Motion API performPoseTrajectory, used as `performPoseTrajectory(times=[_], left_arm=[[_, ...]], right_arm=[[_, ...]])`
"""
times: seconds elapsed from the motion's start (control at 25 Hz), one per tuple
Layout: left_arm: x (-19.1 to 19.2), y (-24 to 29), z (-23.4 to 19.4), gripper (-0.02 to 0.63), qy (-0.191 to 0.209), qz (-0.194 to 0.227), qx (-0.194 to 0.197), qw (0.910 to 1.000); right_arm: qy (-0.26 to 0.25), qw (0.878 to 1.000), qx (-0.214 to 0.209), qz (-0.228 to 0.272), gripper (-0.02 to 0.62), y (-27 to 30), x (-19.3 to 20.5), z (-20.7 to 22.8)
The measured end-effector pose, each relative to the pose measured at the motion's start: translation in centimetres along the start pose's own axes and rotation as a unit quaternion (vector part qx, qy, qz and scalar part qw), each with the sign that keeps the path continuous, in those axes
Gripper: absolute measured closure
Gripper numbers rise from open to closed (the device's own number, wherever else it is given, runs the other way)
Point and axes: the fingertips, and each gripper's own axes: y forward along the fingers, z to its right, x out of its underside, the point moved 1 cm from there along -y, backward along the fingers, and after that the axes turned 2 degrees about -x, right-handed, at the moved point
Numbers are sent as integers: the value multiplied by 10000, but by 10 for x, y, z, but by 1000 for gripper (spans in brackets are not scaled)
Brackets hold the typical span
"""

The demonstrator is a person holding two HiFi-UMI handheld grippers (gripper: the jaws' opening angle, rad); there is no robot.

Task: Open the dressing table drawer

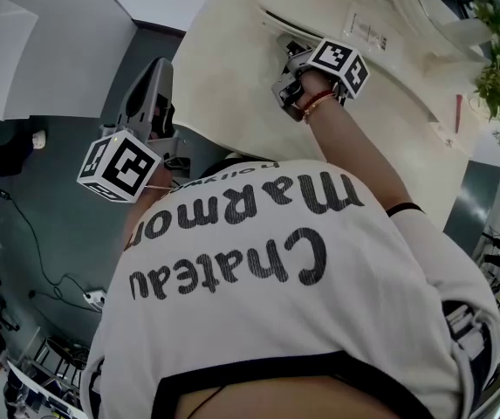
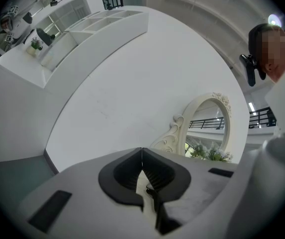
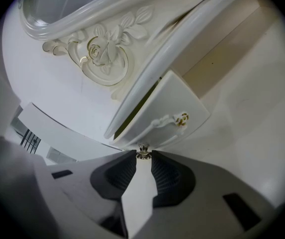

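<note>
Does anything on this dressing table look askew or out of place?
Only the drawer: it stands ajar, a dark gap behind its front, the right hand-held gripper shut on a small metal knob at its edge.

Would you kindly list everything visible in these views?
Dressing table: one, cream, head view's top.
Mirror: one, ornate cream frame, on the table.
Drawer: one, white, slightly open, below the mirror's carved rose.
Drawer handle: one, white and gold, on the drawer front.
Metal knob: one, silvery, beside the drawer front.
Flowers: one bunch, green and pale, head view's right edge.
Left gripper: one, grey, shut and empty, beside the table.
Right gripper: one, grey, shut on the metal knob.
T-shirt: one, white with black print, head view's lower half.
</note>
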Motion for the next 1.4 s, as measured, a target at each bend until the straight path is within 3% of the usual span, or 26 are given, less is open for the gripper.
performPoseTrajectory(times=[1.4], left_arm=[[1, -6, 3, 583, -41, 42, 58, 10000]], right_arm=[[-208, 9997, -5, -143, 488, -11, 18, -1]])
